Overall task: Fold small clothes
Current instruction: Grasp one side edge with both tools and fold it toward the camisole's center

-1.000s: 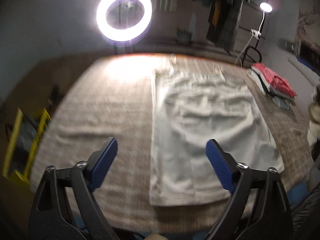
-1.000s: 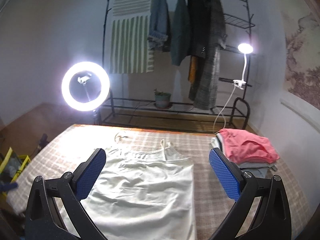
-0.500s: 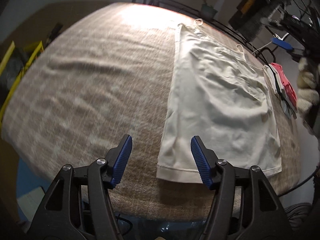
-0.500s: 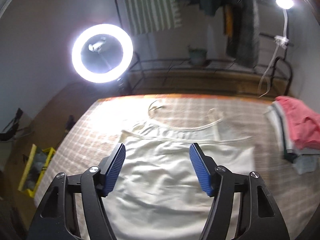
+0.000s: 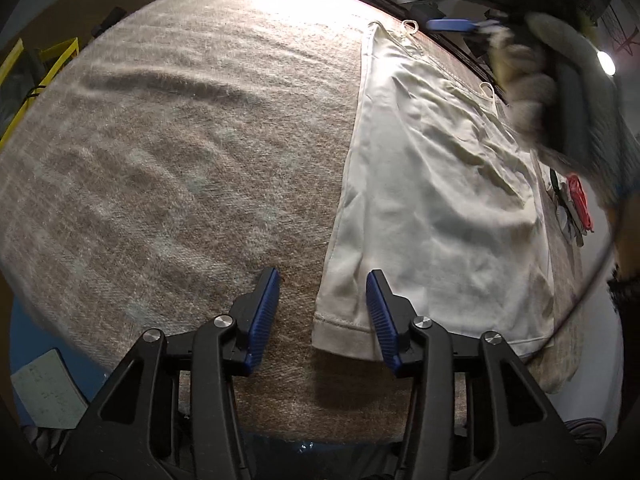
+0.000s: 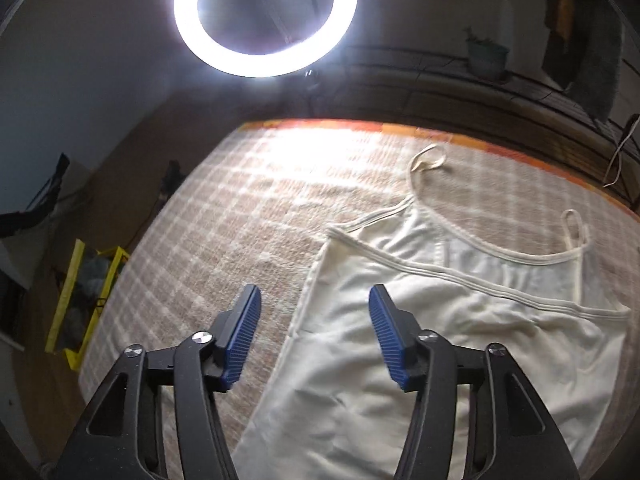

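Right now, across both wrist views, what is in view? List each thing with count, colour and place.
camisole: one, cream, flat on the blanket, straps at the far end
blanket: one, beige check, covers the table
folded clothes: one pile, red on top, right of the camisole
ring light: one, white, lit, beyond the far edge
yellow bin: one, on the floor, left
left tongs: open, blue pads, at the near hem corner
right tongs: open, blue pads, over the camisole's left side seam

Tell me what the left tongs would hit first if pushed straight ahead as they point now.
Most likely the hem corner of the white camisole: it lies between the open left tongs, flat on the plaid cloth. Depth is uncertain.
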A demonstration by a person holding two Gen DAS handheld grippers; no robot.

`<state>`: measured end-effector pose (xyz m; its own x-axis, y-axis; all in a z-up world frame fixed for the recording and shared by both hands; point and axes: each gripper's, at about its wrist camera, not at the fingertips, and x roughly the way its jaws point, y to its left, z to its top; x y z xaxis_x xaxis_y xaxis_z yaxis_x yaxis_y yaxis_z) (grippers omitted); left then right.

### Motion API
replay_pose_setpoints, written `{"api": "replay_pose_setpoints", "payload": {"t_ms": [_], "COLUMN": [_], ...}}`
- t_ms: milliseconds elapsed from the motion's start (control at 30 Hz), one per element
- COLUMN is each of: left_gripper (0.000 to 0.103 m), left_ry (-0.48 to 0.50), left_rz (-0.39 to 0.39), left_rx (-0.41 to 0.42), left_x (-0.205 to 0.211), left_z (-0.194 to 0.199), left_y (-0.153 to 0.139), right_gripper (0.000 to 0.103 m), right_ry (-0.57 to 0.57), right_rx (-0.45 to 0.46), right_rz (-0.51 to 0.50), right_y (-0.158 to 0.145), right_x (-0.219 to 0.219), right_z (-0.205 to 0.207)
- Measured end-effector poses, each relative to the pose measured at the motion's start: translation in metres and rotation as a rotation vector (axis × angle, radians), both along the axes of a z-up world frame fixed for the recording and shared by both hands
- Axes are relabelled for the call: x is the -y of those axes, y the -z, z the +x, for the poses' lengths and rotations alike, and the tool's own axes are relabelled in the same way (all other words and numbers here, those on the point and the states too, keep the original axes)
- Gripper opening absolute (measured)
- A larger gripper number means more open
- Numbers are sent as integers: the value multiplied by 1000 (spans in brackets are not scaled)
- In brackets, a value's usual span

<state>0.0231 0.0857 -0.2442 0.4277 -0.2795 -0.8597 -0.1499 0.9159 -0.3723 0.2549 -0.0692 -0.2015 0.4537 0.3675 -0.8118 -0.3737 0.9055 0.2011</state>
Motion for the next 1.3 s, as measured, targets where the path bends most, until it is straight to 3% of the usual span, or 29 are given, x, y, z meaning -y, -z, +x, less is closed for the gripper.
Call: {"api": "replay_pose_setpoints", "payload": {"t_ms": [33,133,200,333,600,700,767,867,1133,1300], "left_gripper": [33,25,10,6,2,1,1,1,0,0], "left_ry": [5,8,22,29,40,46,54,69,153,225], "left_rz": [-13,-43,-58,-78,-82,-79,-66,-56,-25,-27], "left_rx": [-5,-11,-17,-21,4,24,45,77,177,189], "left_x": [0,-1,0,2,12,15,18,25,57,89], "left_z": [1,3,5,7,8,7,5,3,-4,-5], "left_y": [1,3,4,5,-1,-6,-11,-18,-47,-52], "right_gripper": [47,44,40,39,32,24,9,3,2,2], "right_ry": [-2,-15,-25,5,41,33,28,32,51,71], "right_rx": [-14,-55,-70,-101,-137,-118,-103,-118,-107,-74], "right_rz": [-9,-60,-116,-193,-223,-262,-290,-258,-107,-43], "right_y": [6,25,35,53,66,70,70,67,36,17], "right_x": [-6,-27,-38,-48,-51,-57,-59,-53,-1,41], "right_z": [5,20,28,47,67,69,71,76,73,65]}}
